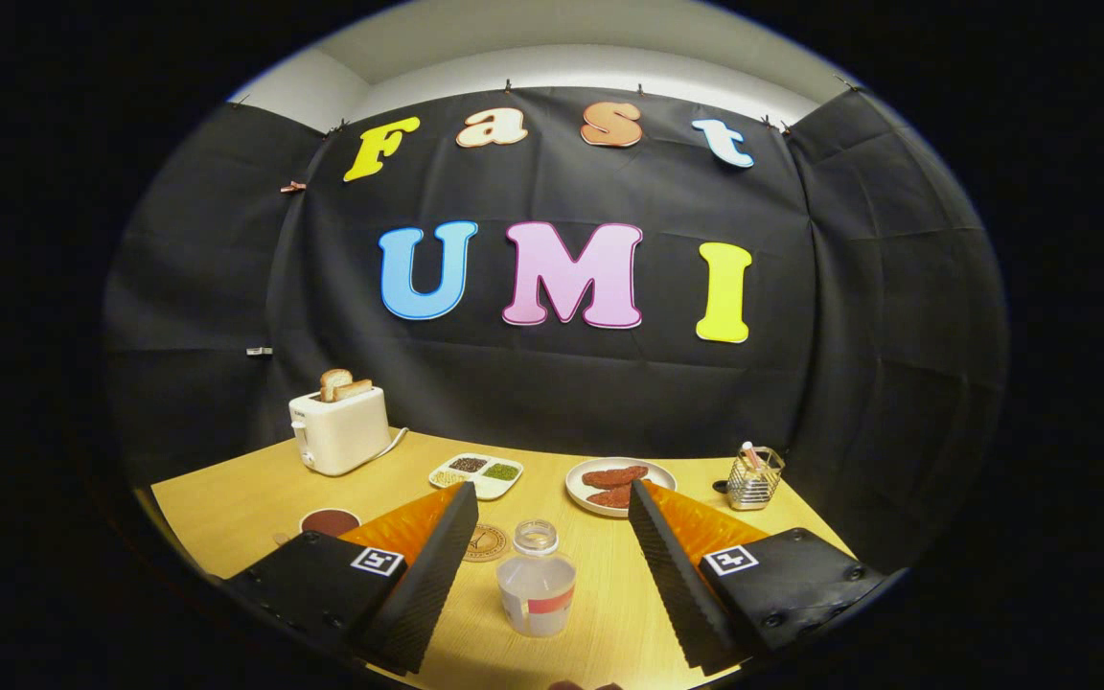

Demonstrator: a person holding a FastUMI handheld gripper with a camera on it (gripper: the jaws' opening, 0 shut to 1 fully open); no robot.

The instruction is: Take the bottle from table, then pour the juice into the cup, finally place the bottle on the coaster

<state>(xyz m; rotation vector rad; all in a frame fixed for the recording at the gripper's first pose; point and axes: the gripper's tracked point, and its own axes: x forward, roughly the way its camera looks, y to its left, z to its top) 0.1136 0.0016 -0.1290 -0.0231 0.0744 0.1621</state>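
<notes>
A small clear bottle with no cap and a red-and-white label stands upright on the wooden table, between my two fingers and apart from both. My gripper is open wide, its black ribbed pads on either side of the bottle. A round wooden coaster lies just beyond the bottle, partly hidden by the left finger. A cup with dark liquid sits to the left, beyond the left finger.
At the back left stands a white toaster with bread in it. A divided dish of seeds, a plate with brown patties and a wire holder line the far side of the table.
</notes>
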